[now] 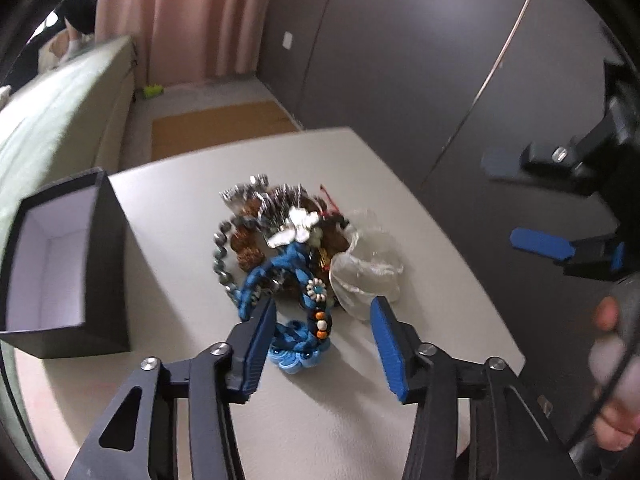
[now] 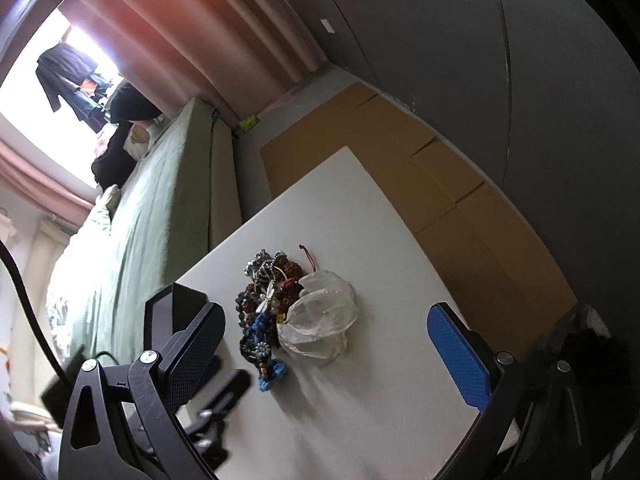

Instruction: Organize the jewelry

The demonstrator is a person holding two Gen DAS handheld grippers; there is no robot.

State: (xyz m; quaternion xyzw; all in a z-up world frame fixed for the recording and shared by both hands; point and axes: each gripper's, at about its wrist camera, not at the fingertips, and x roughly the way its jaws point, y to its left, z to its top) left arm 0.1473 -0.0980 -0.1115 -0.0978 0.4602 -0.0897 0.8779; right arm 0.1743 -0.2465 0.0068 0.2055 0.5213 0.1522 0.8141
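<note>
Where the pile of jewelry [image 1: 280, 248] lies near the middle of the white bench [image 1: 440, 280], beaded strands, a silver butterfly piece [image 1: 298, 226] and a blue braided cord [image 1: 296, 344] are tangled together, with a crumpled clear plastic bag [image 1: 368, 264] touching the pile's right side. Nearest the left wrist camera, the cord's blue end trails out of the heap toward the left hand-held gripper [image 1: 322, 312]. That gripper's blue-padded fingers stand partly apart, one on each side of the cord's beaded section, and neither pad presses on it; no other thing is gripped. An open black box [image 1: 60, 264] with a white lining sits on the bench to the left of the pile, apart from it. From the right wrist view, the right hand-held gripper [image 2: 324, 332] hangs over the near part of the bench with its fingers spread wide and nothing between them, the pile lying beyond. A bed with a green cover [image 2: 140, 220] runs beside the bench.
</note>
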